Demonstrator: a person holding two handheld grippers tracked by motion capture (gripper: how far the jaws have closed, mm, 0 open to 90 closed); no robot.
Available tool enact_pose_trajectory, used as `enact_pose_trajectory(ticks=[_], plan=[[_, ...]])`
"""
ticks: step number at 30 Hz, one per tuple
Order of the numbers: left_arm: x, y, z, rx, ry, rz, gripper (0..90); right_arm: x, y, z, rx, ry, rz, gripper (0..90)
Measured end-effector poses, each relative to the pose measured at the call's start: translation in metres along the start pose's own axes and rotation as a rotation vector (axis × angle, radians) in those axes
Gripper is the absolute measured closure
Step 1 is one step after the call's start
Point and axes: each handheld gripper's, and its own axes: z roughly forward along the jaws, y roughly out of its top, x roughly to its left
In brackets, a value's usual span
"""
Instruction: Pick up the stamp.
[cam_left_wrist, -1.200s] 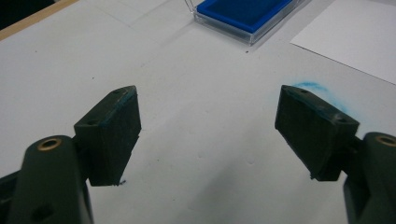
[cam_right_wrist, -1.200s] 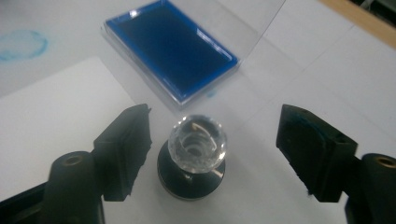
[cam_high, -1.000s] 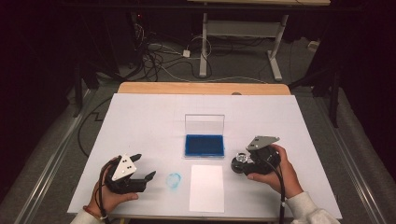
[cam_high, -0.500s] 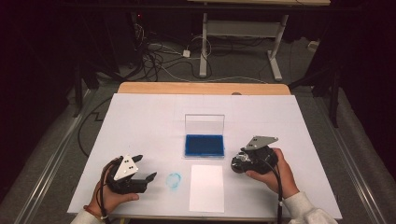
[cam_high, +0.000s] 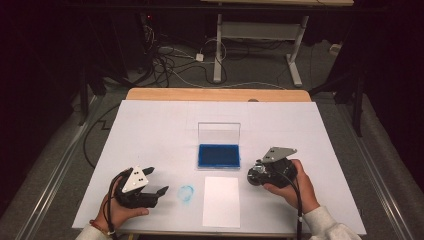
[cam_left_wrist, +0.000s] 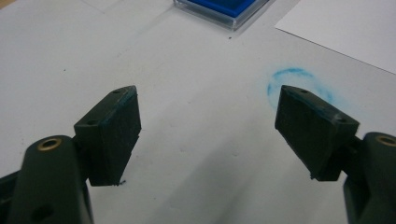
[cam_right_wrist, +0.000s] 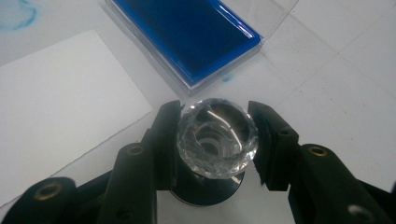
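**Crystal-topped stamp gripped beside open ink pad**

High view: a white-covered worktop (cam_high: 150, 130) is seen from above, with an open blue ink pad (cam_high: 218, 155) at its middle, its clear lid (cam_high: 219, 133) standing upright behind it. A blank white sheet of paper (cam_high: 220, 201) lies just in front of the pad. The right tongs (cam_high: 254, 175) are held just to the right of the pad's near corner, pointed leftward toward it, so the right hand is judged the nearer of the two to both pad and paper. The left tongs (cam_high: 155, 181) rest near the front left, close beside a faint blue ink ring (cam_high: 186, 193) on the worktop.

Left gripper view: the left tongs (cam_left_wrist: 208, 114) are spread wide with nothing between them; the ink ring (cam_left_wrist: 292, 81) lies just ahead of one pad.

Right gripper view: the right tongs (cam_right_wrist: 215, 128), whose jaws have just been closing, are clamped on the faceted crystal-like head of a stamp (cam_right_wrist: 217, 137), which stands upright on its dark round base on the worktop. The ink pad (cam_right_wrist: 187, 37) lies directly ahead, just beyond the stamp, its long side running slantwise across the view; the paper (cam_right_wrist: 60, 98) lies to the left. A short lift and forward carry to the pad is judged the likely coming move.
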Motion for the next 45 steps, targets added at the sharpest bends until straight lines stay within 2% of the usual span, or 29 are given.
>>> enact_pose_trajectory(ticks=[4,8,19,30,31,34,35,40,45], plan=[[0.000,0.000,-0.001,-0.007,0.005,-0.002,22.0,0.001,0.001,-0.003,-0.003,-0.007,0.003,57.1],[0.000,0.000,-0.001,-0.020,0.004,-0.008,21.1,0.002,0.003,-0.010,-0.033,-0.016,0.008,57.1],[-0.001,0.001,-0.002,-0.020,0.007,0.008,20.9,0.006,0.016,-0.023,-0.128,-0.010,-0.005,57.2],[-0.001,0.001,0.000,-0.007,0.013,0.013,21.0,0.009,0.039,-0.034,-0.219,-0.029,-0.010,57.1],[-0.001,0.000,0.000,-0.005,0.011,0.014,21.0,0.009,0.042,-0.038,-0.247,-0.027,-0.003,57.1],[-0.001,-0.001,0.000,0.005,0.008,0.018,21.0,0.009,0.045,-0.040,-0.260,-0.026,0.000,57.1],[-0.001,-0.003,0.000,0.007,0.010,0.016,21.0,0.008,0.049,-0.042,-0.281,-0.024,-0.007,57.1],[0.000,-0.005,-0.003,0.002,0.020,0.006,21.0,0.008,0.052,-0.043,-0.300,-0.014,-0.009,57.1],[0.002,-0.010,-0.003,0.019,0.017,0.003,21.0,0.010,0.052,-0.042,-0.314,0.011,-0.014,57.1]])
